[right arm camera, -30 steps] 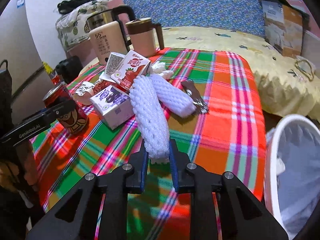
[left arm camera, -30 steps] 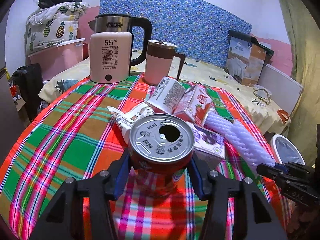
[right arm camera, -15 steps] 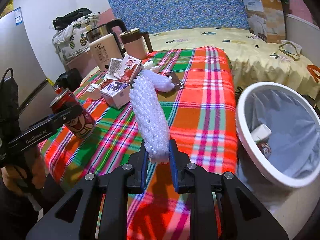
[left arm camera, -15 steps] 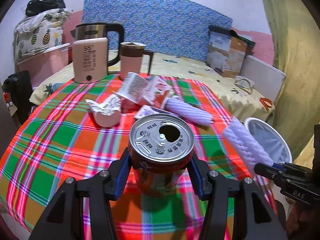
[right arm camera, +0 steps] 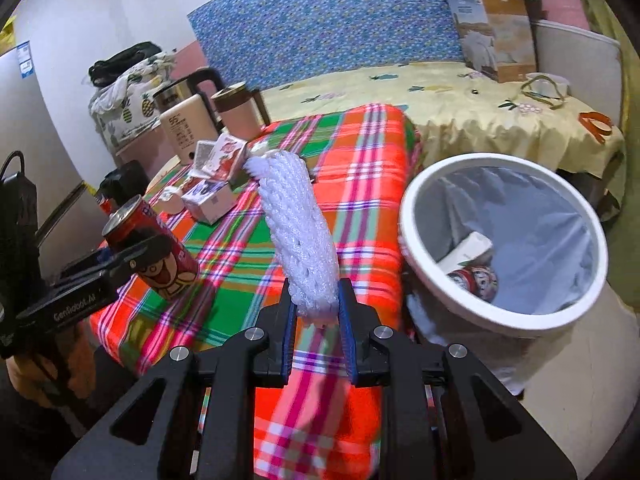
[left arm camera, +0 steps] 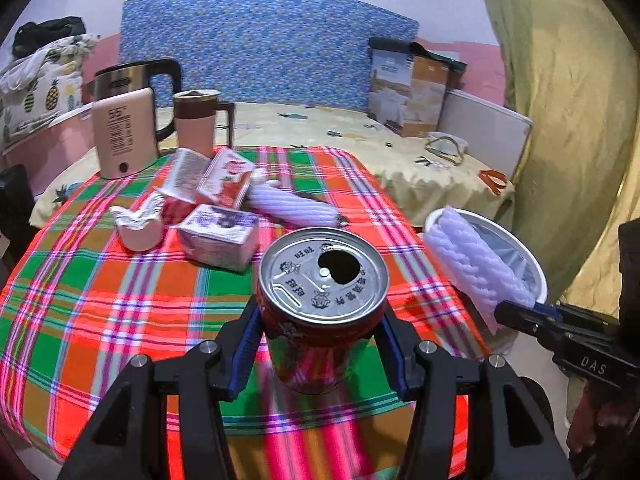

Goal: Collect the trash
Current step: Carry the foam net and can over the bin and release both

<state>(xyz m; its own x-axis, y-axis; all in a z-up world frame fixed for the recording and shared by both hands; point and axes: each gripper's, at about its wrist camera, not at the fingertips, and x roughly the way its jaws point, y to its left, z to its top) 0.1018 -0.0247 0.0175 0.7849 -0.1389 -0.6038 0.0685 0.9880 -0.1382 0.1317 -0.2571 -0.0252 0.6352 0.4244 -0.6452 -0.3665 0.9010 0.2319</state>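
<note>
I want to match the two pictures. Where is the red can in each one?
Left wrist view: red can at bottom centre, clamped in the left gripper.
Right wrist view: red can at the left edge, tilted.
Shared landmark: white trash bin beside the table.

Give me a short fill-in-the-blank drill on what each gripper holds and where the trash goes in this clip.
1. The left gripper is shut on an opened red ____.
2. The right gripper clamps one end of a white foam ____ sleeve.
3. The white trash bin stands beside the table and is lined with a ____.
4. On the plaid tablecloth, the pink mug stands next to an electric ____.

Missing words: can; net; bag; kettle
</note>
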